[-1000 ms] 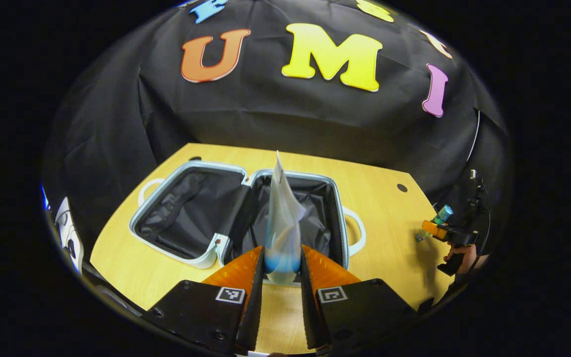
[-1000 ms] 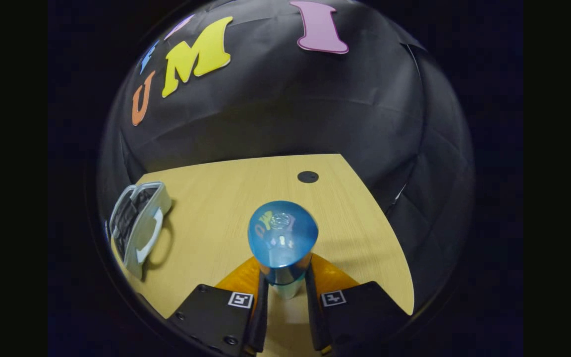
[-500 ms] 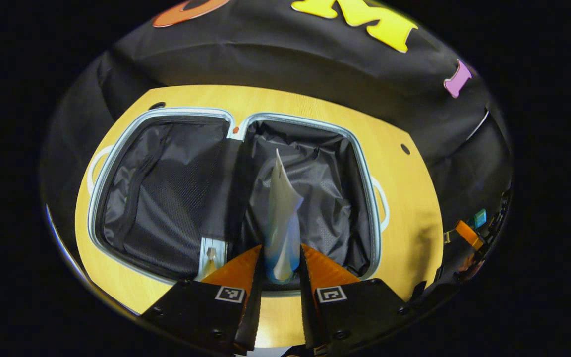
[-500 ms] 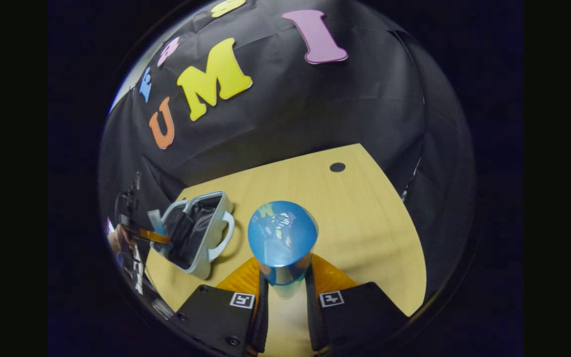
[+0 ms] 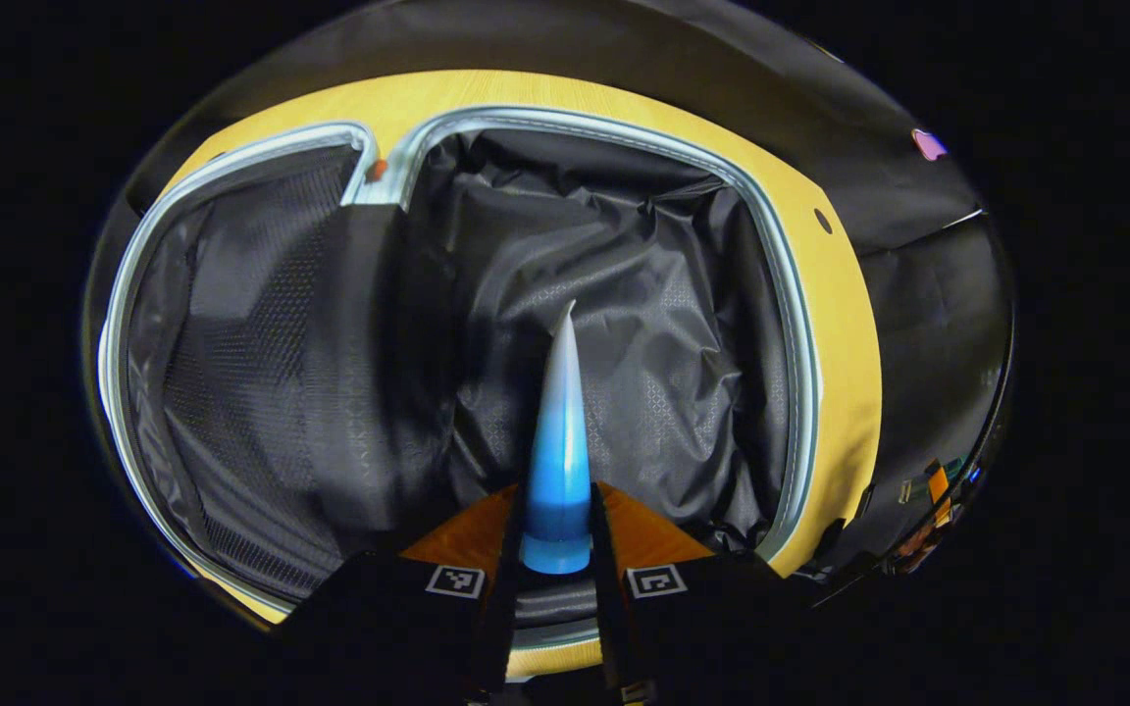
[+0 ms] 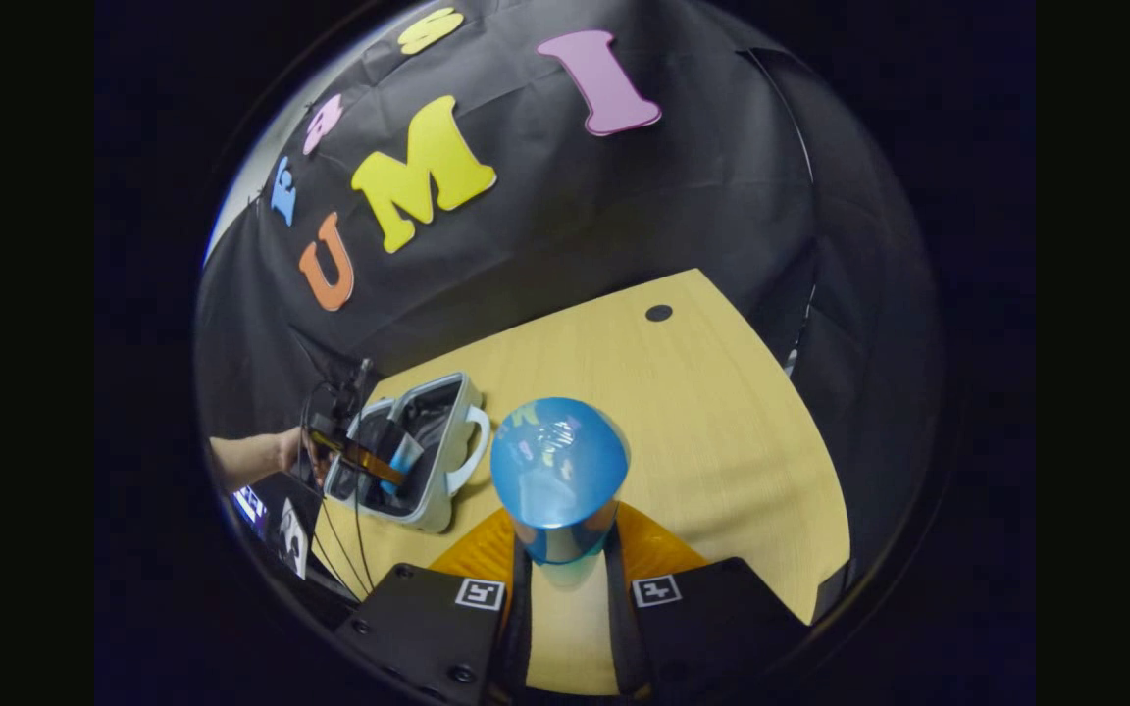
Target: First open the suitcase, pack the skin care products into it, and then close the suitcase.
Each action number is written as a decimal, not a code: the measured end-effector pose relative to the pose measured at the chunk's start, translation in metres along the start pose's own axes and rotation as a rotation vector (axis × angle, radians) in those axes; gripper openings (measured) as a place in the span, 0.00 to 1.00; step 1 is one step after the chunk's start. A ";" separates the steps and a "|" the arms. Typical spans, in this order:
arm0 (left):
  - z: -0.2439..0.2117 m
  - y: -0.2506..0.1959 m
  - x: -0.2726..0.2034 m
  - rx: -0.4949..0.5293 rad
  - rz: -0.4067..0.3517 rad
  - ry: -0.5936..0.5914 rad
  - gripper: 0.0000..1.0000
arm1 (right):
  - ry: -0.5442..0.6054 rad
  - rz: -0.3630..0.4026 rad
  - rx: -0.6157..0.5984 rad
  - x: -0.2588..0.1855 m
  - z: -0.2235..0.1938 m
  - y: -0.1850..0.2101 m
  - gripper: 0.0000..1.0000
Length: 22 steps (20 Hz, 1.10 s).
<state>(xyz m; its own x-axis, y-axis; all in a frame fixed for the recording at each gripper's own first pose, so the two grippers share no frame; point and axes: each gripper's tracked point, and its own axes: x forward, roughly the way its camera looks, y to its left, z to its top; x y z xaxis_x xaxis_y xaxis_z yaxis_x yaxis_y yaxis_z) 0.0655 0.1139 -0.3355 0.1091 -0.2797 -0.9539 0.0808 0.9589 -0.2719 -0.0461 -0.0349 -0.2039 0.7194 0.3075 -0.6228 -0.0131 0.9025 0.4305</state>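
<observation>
The suitcase [image 5: 800, 324] lies open on the wooden table, both halves lined with dark fabric. My left gripper [image 5: 555, 534] is shut on a white-and-blue tube [image 5: 557, 431], cap end between the fingers, held low over the right half of the case. My right gripper [image 6: 563, 554] is shut on a blue bottle [image 6: 558, 466] and hovers above the table to the right of the suitcase [image 6: 452, 480]. In the right gripper view the left gripper [image 6: 384, 469] and the tube [image 6: 403, 459] reach into the case, held by a hand [image 6: 281, 453].
The yellow wooden table [image 6: 702, 422] stretches to the right of the case, with a small round hole [image 6: 658, 313] near its far edge. The case has white handles [image 6: 475, 446] on its sides. Black cloth surrounds the table.
My left gripper has gone forward and down with the tube, from in front of the case to inside its right half. The right gripper has swung slightly left, still holding the bottle.
</observation>
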 end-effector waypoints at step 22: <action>-0.021 -0.004 -0.126 0.131 0.302 -0.503 0.99 | 0.086 0.280 -0.264 0.041 0.023 0.171 0.30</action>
<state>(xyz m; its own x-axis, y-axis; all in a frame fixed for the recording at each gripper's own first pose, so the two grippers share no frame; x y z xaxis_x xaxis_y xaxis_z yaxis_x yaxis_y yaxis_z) 0.0308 0.1463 -0.2167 0.5989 -0.0148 -0.8007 0.0913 0.9946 0.0499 -0.0033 0.1247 -0.1408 0.6019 0.5671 -0.5622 -0.3868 0.8230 0.4160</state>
